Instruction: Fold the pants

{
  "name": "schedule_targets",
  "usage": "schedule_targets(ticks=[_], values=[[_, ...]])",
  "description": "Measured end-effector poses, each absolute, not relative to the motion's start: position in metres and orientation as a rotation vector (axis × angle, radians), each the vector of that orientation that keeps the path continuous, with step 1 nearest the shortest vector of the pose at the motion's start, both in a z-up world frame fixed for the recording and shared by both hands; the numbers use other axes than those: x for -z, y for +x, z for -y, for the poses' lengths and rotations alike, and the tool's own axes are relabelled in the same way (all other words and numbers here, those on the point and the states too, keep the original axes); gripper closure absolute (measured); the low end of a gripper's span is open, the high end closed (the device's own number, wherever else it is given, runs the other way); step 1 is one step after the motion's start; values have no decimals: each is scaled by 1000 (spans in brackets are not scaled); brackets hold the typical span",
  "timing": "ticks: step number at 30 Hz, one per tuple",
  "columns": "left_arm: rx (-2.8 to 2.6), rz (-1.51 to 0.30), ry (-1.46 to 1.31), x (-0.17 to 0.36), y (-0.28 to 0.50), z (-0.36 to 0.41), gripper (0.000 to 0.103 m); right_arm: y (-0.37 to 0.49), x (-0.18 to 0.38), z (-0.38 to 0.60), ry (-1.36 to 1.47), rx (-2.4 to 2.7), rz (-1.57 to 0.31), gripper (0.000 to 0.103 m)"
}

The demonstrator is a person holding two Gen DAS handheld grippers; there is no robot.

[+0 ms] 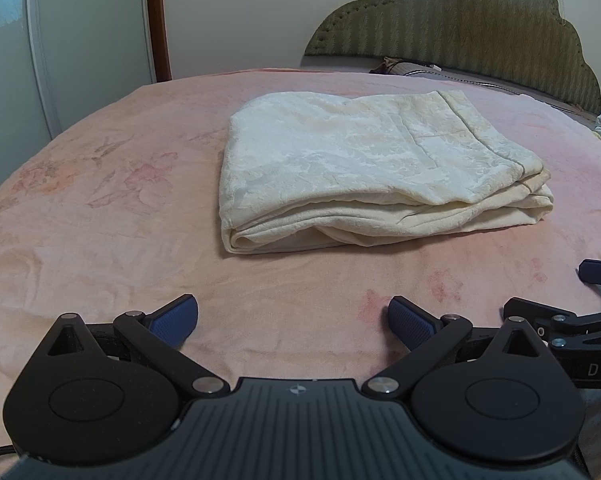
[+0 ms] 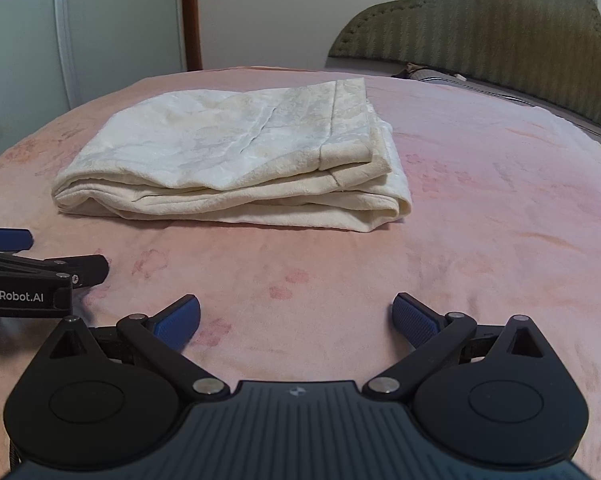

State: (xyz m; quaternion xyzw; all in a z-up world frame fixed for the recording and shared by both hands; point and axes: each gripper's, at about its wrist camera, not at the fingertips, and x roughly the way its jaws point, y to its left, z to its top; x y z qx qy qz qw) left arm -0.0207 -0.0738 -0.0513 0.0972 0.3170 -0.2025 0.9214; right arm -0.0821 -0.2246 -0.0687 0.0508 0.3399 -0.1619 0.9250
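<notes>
Cream textured pants [image 1: 364, 168], folded, lie crosswise just ahead of our left hand-held gripper [image 1: 293, 322] and right hand-held gripper [image 2: 296, 320], both wide open, empty, about equally near.

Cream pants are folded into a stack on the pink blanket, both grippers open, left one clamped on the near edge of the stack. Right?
Not quite. The left gripper is not clamped on anything: the left wrist view shows its fingers spread over bare pink blanket, short of the cream pants. The rest holds: pants folded in a stack, right gripper open too.
</notes>
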Motion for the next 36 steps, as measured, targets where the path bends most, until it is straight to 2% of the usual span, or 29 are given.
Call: schedule_targets(ticks=[36], values=[[426, -664, 180, 55, -21, 71, 0, -84, 69, 228, 129, 324, -689, 0]])
